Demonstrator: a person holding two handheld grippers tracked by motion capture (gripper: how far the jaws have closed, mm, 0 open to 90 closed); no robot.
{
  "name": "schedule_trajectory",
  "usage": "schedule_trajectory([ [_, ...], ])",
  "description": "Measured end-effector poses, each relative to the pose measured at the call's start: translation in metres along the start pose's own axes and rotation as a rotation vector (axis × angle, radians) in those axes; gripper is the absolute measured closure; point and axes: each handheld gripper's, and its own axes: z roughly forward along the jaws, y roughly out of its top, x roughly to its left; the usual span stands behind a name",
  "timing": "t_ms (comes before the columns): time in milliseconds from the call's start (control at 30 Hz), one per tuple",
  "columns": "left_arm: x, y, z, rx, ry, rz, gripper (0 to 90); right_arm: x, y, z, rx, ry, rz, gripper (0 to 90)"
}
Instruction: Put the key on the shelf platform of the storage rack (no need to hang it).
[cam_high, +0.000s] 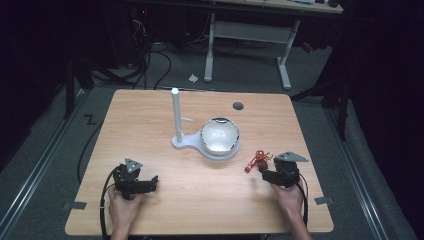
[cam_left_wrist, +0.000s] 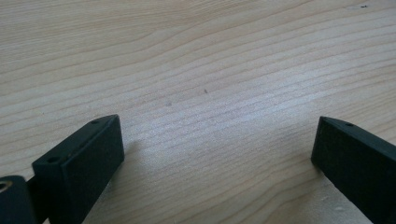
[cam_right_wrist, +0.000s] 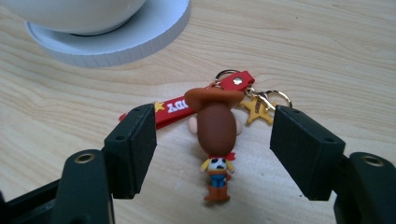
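Right gripper (cam_high: 268, 173) sits at the near right of the wooden table (cam_high: 165, 210), jaws spread wide and holding nothing. In the right gripper view the cowboy figurine keychain (cam_right_wrist: 215, 140) lies flat on the table between the two jaws, touching neither; brown hat points far, boots point near. Its red strap (cam_right_wrist: 180, 108) runs off to the left behind the left jaw, and a gold star charm (cam_right_wrist: 258, 112) with a clasp ring lies just beside the hat on the right. In the high view the keychain (cam_high: 256, 161) lies just left and far of the right gripper, near the white stand base (cam_high: 190, 143). The stand holds a white bowl (cam_high: 220, 135) and has an upright white post (cam_high: 176, 115) at its left end; it is mid-table, well apart from both grippers. Left gripper (cam_high: 150, 183) rests at the near left, jaws released and wide apart over bare wood, nothing between them. A hand (cam_high: 121, 207) grips each tool from the near edge.
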Motion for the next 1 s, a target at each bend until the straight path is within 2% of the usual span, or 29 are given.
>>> schedule_trajectory([
  [233, 0.000, 0.000, 0.000, 0.000, 0.000, 0.000, 2.7, -0.009, 0.005, 0.015, 0.026, -0.016, 0.013, 28.7],
  [600, 0.000, 0.000, 0.000, 0.000, 0.000, -0.001, 2.7, -0.012, 0.010, 0.033, 0.064, -0.026, 0.011, 24.2],
  [1000, 0.000, 0.000, 0.000, 0.000, 0.001, -0.001, 2.7, -0.015, 0.008, 0.050, 0.097, -0.001, 0.029, 24.7],
])
